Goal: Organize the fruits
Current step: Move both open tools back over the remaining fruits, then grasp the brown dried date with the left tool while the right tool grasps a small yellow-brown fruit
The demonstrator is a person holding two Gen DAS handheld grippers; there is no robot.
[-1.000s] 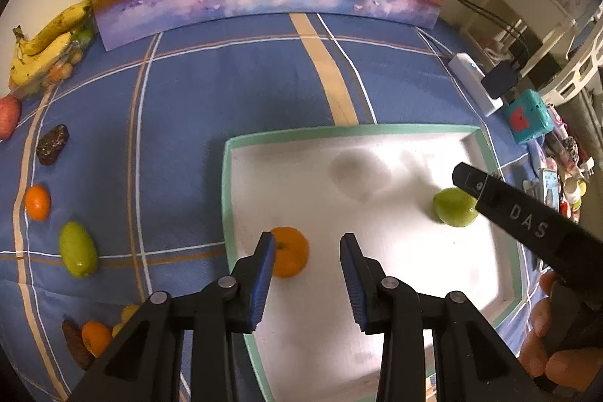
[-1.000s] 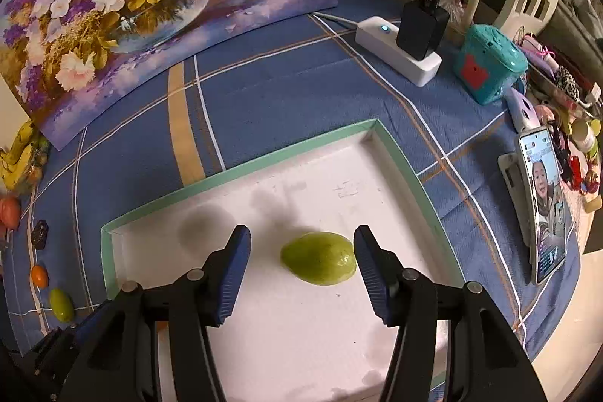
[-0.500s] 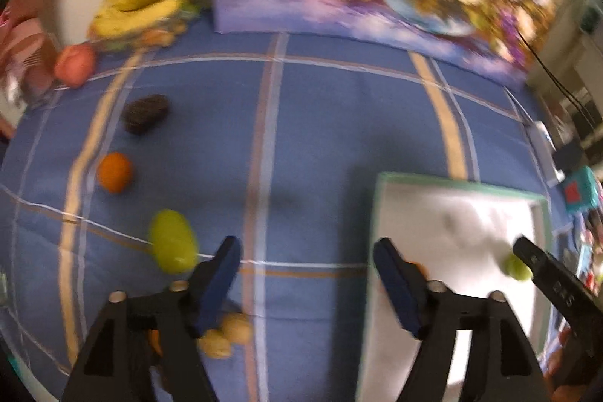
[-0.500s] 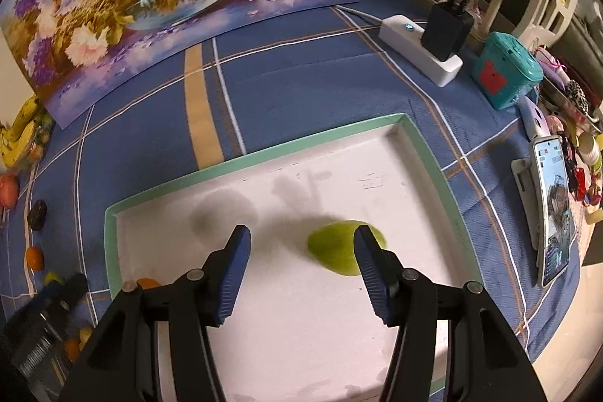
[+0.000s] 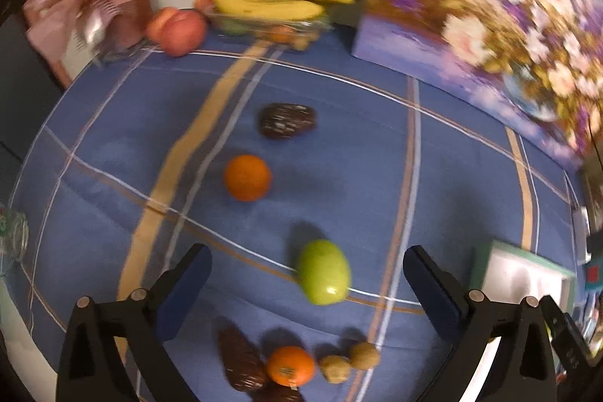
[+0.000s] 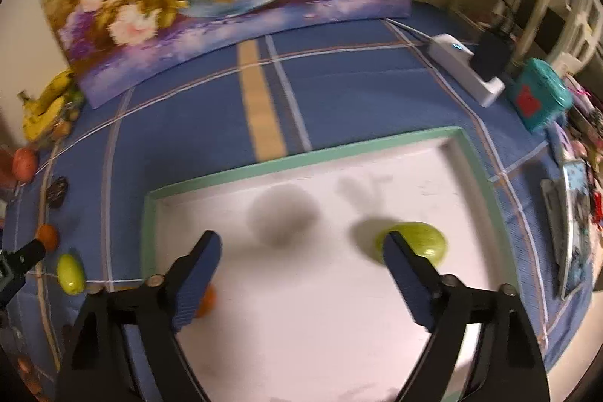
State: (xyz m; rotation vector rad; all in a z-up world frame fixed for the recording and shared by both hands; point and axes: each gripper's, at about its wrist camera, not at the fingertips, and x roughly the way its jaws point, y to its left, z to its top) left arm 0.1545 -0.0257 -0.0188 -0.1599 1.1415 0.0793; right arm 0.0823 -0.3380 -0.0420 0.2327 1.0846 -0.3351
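The left gripper (image 5: pixel 307 283) is spread wide with nothing gripped; its jaws have just been opening. It is held over the blue cloth (image 5: pixel 358 176) so that the next fruit can be picked up. A green fruit (image 5: pixel 324 272) lies on the cloth between the jaws, not touched by either pad, a bit toward 1 o'clock

The right gripper (image 6: pixel 301 260) is also released and bare; its jaws have just been opening too. It is held over the white tray (image 6: pixel 301 161), where picked fruits are put. A second green fruit (image 6: pixel 426 242) lies in the tray at 3 o'clock, partly hidden by the right pad. An orange (image 6: pixel 207 302) peeks out behind the left pad

The green fruit on the cloth is oval, smooth and shiny. More fruits wait on the cloth: an orange one (image 5: pixel 247 178) at 11 o'clock and a dark one (image 5: pixel 286 120) past it
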